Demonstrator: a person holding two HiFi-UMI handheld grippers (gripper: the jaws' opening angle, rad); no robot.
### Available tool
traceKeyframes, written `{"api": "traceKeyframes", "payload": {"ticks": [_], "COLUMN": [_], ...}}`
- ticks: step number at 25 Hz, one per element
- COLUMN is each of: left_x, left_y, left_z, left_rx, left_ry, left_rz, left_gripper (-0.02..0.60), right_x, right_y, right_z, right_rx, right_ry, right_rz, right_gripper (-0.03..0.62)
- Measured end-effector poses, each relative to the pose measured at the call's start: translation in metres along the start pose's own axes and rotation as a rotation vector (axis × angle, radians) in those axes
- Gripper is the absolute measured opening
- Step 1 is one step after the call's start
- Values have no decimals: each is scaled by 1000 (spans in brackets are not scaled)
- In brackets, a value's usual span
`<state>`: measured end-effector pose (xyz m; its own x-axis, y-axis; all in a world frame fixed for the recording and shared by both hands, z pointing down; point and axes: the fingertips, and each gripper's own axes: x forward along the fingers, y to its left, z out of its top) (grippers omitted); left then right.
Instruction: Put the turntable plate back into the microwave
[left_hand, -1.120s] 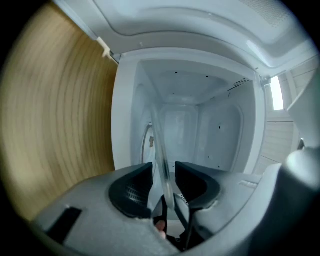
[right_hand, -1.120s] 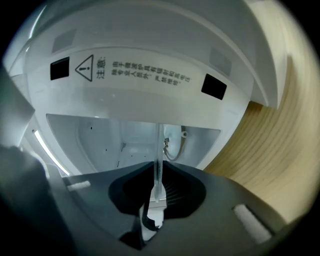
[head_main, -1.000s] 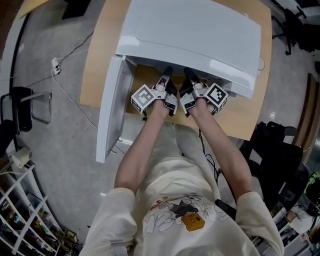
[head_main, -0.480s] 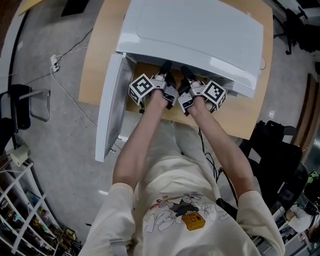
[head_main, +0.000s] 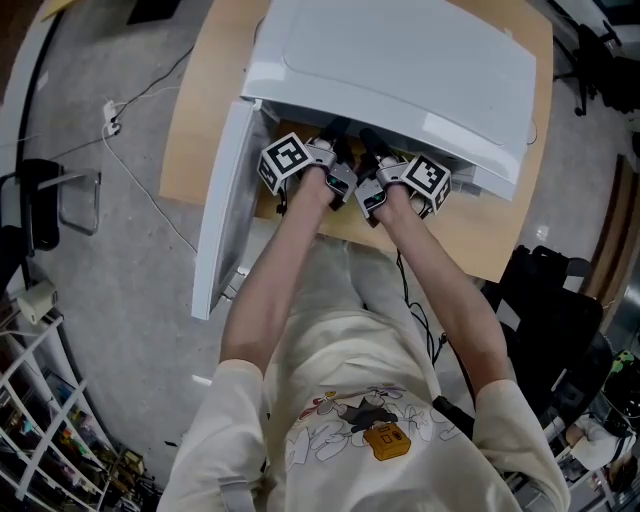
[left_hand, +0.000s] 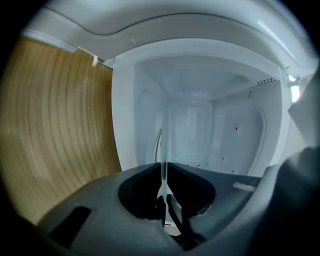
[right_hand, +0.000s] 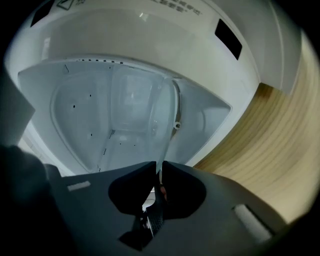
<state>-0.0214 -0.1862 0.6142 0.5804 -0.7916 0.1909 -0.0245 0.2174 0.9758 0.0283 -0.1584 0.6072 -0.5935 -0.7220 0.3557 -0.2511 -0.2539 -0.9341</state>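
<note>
A: So, what fills the scene from above?

B: A pale wooden counter (head_main: 200, 120), with a white microwave (head_main: 400, 60) sitting on it and covering much of its top. The microwave's door (head_main: 222, 220) is swung wide open on the person's left, its free end reaching out past the counter's front edge.

A: And the person?

B: Two bare forearms (head_main: 290, 250) stretch forward side by side to the front opening. The left claw (left_hand: 163, 170) and the right claw (right_hand: 159, 172) sit close together there, and in the head view their tips slip out of sight under the microwave's top edge.

A: Where is the turntable plate (right_hand: 160, 135)?

B: It's clear glass, seen nearly edge-on from both claws. It is held at the mouth of the white cavity (left_hand: 210, 130) and reaches inward from there. Whether it touches the cavity floor, I can't tell.

A: How do the claws stand?

B: The left claw is pinching the plate's near rim, and the thin glass edge runs straight out from between its two dark jaws. The right claw is clamped on the same rim, just beside the other. Wood grain of the counter shows on the outer side of each gripper view.
</note>
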Motion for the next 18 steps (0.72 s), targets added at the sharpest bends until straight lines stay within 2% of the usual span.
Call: {"api": "traceKeyframes", "payload": {"ticks": [2,4,6,8,11,18], "left_x": [-1,-6,-15,-22,-22,-8], "left_y": [0,0,1,4,11,10], "left_z": [-1,-4,-6,-4,1,3], "left_rx": [3,8,8,10,17,87], "left_ry": [16,25,10,-20,-46,19], "left_rz": [-4,-16,-20,-9,27,95], "left_gripper": [31,62,71,55,-5,-6], "right_x": [0,-1,-2,-1,1,0], "right_y": [-1,-3,-5,-7,-9,-10], "right_z": [0,0,4,9,15,28], "right_rx": [-1,2,9,8,-9,-20], "right_ry": [-5,-15,-34,-51,-69,-134], "right_rz": [-11,-24,-33,-47,-66,-85], "right_gripper": [46,41,38,37,37,25]}}
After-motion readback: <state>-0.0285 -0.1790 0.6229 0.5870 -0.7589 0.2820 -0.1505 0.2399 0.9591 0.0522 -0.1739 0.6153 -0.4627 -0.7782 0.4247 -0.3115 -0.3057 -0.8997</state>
